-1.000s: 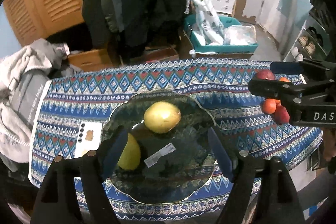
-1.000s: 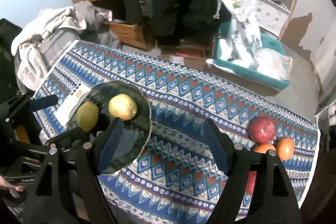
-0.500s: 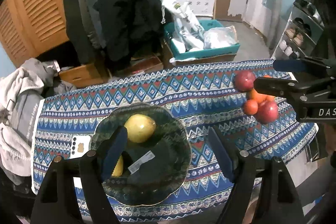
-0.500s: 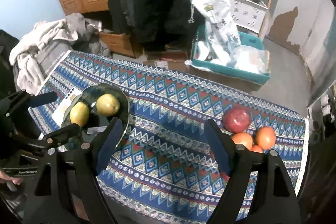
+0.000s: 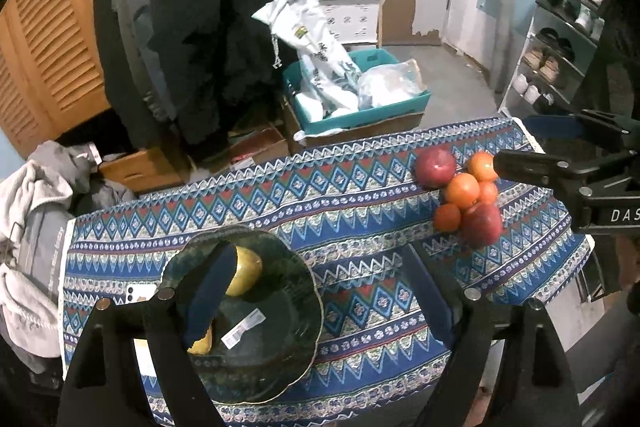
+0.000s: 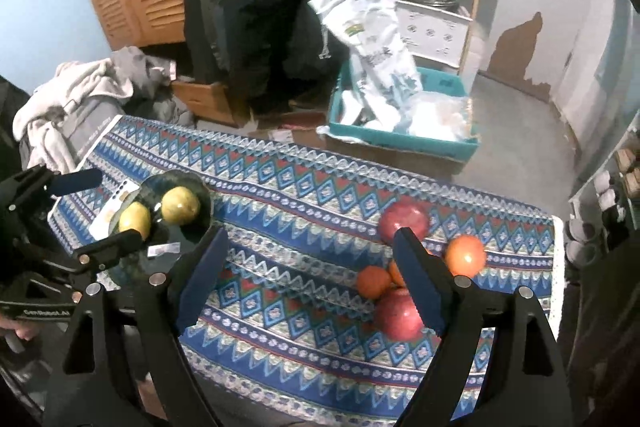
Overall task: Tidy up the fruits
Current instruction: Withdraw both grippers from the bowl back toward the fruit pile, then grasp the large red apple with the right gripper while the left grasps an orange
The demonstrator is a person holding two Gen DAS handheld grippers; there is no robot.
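A dark glass plate (image 5: pixel 280 307) on the patterned tablecloth holds two yellow-green fruits (image 5: pixel 245 270); it also shows in the right wrist view (image 6: pixel 202 195) with both fruits (image 6: pixel 180 205). A cluster of red apples (image 5: pixel 435 167) and oranges (image 5: pixel 462 190) lies at the cloth's right end; in the right wrist view a red apple (image 6: pixel 396 313) and oranges (image 6: pixel 466 255) sit there. My left gripper (image 5: pixel 320 291) is open and empty above the plate's right edge. My right gripper (image 6: pixel 312 267) is open and empty, its right finger over the fruit cluster.
A white phone (image 5: pixel 140 293) lies left of the plate. Beyond the table are a teal crate with bags (image 5: pixel 360 95), cardboard boxes, hanging coats, a wooden shelf and a shoe rack (image 5: pixel 560 47). Clothes are piled at the left (image 6: pixel 72 95).
Both grippers have pulled back and up; the table looks smaller. The left view has swung right, bringing the apple and orange cluster into view. Both jaws stay open.
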